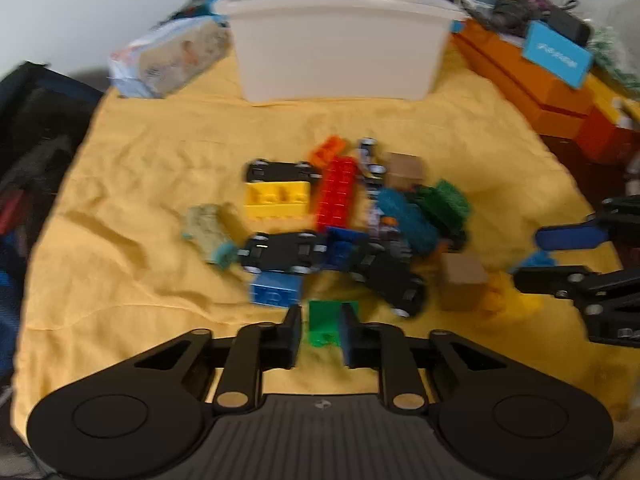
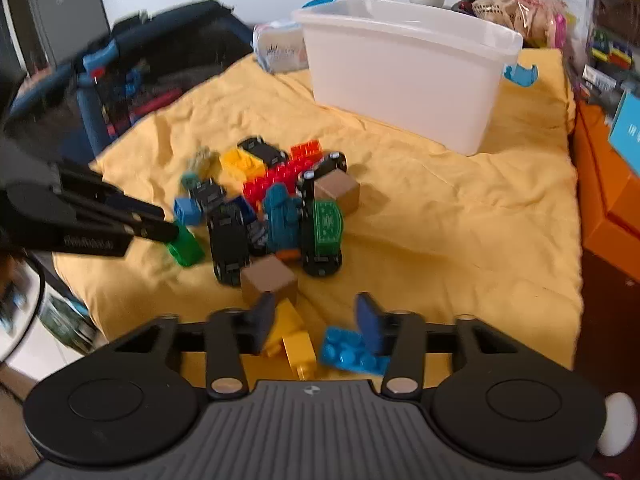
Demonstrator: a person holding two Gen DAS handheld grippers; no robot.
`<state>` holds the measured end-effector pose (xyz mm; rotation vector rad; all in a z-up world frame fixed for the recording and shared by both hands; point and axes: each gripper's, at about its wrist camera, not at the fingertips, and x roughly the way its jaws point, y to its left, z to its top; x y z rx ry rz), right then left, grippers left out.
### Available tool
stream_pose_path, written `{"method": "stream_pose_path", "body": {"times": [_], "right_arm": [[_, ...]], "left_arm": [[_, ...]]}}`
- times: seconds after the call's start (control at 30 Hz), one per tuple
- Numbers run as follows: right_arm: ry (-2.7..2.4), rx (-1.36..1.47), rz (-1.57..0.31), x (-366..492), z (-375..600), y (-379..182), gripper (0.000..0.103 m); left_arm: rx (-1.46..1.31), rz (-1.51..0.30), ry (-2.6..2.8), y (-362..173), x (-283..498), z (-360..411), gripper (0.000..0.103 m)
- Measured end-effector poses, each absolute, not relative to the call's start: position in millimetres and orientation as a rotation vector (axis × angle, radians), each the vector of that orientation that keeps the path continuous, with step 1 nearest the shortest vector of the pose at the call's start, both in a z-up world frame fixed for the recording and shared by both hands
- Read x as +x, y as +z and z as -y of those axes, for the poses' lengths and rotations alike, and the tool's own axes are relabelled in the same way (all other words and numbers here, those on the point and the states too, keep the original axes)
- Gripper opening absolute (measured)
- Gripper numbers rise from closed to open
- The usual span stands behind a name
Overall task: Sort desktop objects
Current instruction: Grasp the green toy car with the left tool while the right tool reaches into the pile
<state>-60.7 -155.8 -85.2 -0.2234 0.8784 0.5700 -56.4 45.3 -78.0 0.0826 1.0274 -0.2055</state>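
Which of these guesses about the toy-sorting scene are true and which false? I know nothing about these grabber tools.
1. The left gripper is closed on a green brick. True.
2. The white plastic bin stands at the near edge of the cloth, beside the grippers. False: it stands at the far side of the yellow cloth, beyond the toy pile.
3. A light blue studded plate lies by the right gripper. True; a yellow brick lies between the jaws too.
4. The right gripper is shut tight on a red brick. False: its jaws stand apart, and the long red brick lies in the pile.
5. The cloth is blue. False: it is yellow.
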Motion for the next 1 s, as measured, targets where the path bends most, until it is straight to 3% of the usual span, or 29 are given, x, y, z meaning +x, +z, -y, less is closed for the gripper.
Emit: {"method": "stream_pose_path", "body": {"times": [0.07, 0.23, 0.4, 0.47, 0.6, 0.8, 1.0], "right_arm": [[0.583, -0.258, -0.88, -66.8, 152.8, -84.1, 0.031], [0.591, -0.277, -0.885, -69.6, 147.8, -79.9, 0.025], [0.562, -0.269, -0.859, -65.9, 146.3, -73.8, 0.025], [0.549, -0.267, -0.851, -65.4, 147.1, -71.8, 0.025], [0.583, -0.253, -0.856, -65.0, 148.3, -72.6, 0.025], [0.833, -0.247, -0.953, -70.0, 135.2, -82.2, 0.025], [0.691, -0.317, -1.009, -54.5, 130.7, -104.2, 0.022]], "left_arm": [[0.026, -1.041, -0.255, -78.2, -54.7, -44.3, 0.021], [-0.124, -1.058, -0.304, -81.3, -43.0, -46.3, 0.021], [-0.201, -1.096, -0.254, -84.0, -23.6, -44.6, 0.022], [-0.16, -1.081, -0.235, -81.1, -24.7, -44.7, 0.028], [-0.076, -1.101, -0.2, -85.0, -30.9, -56.8, 0.031], [-0.063, -1.067, -0.361, -65.9, -41.0, -51.8, 0.034], [-0.103, -1.123, -0.376, -80.8, -32.4, -32.0, 0.034]]}}
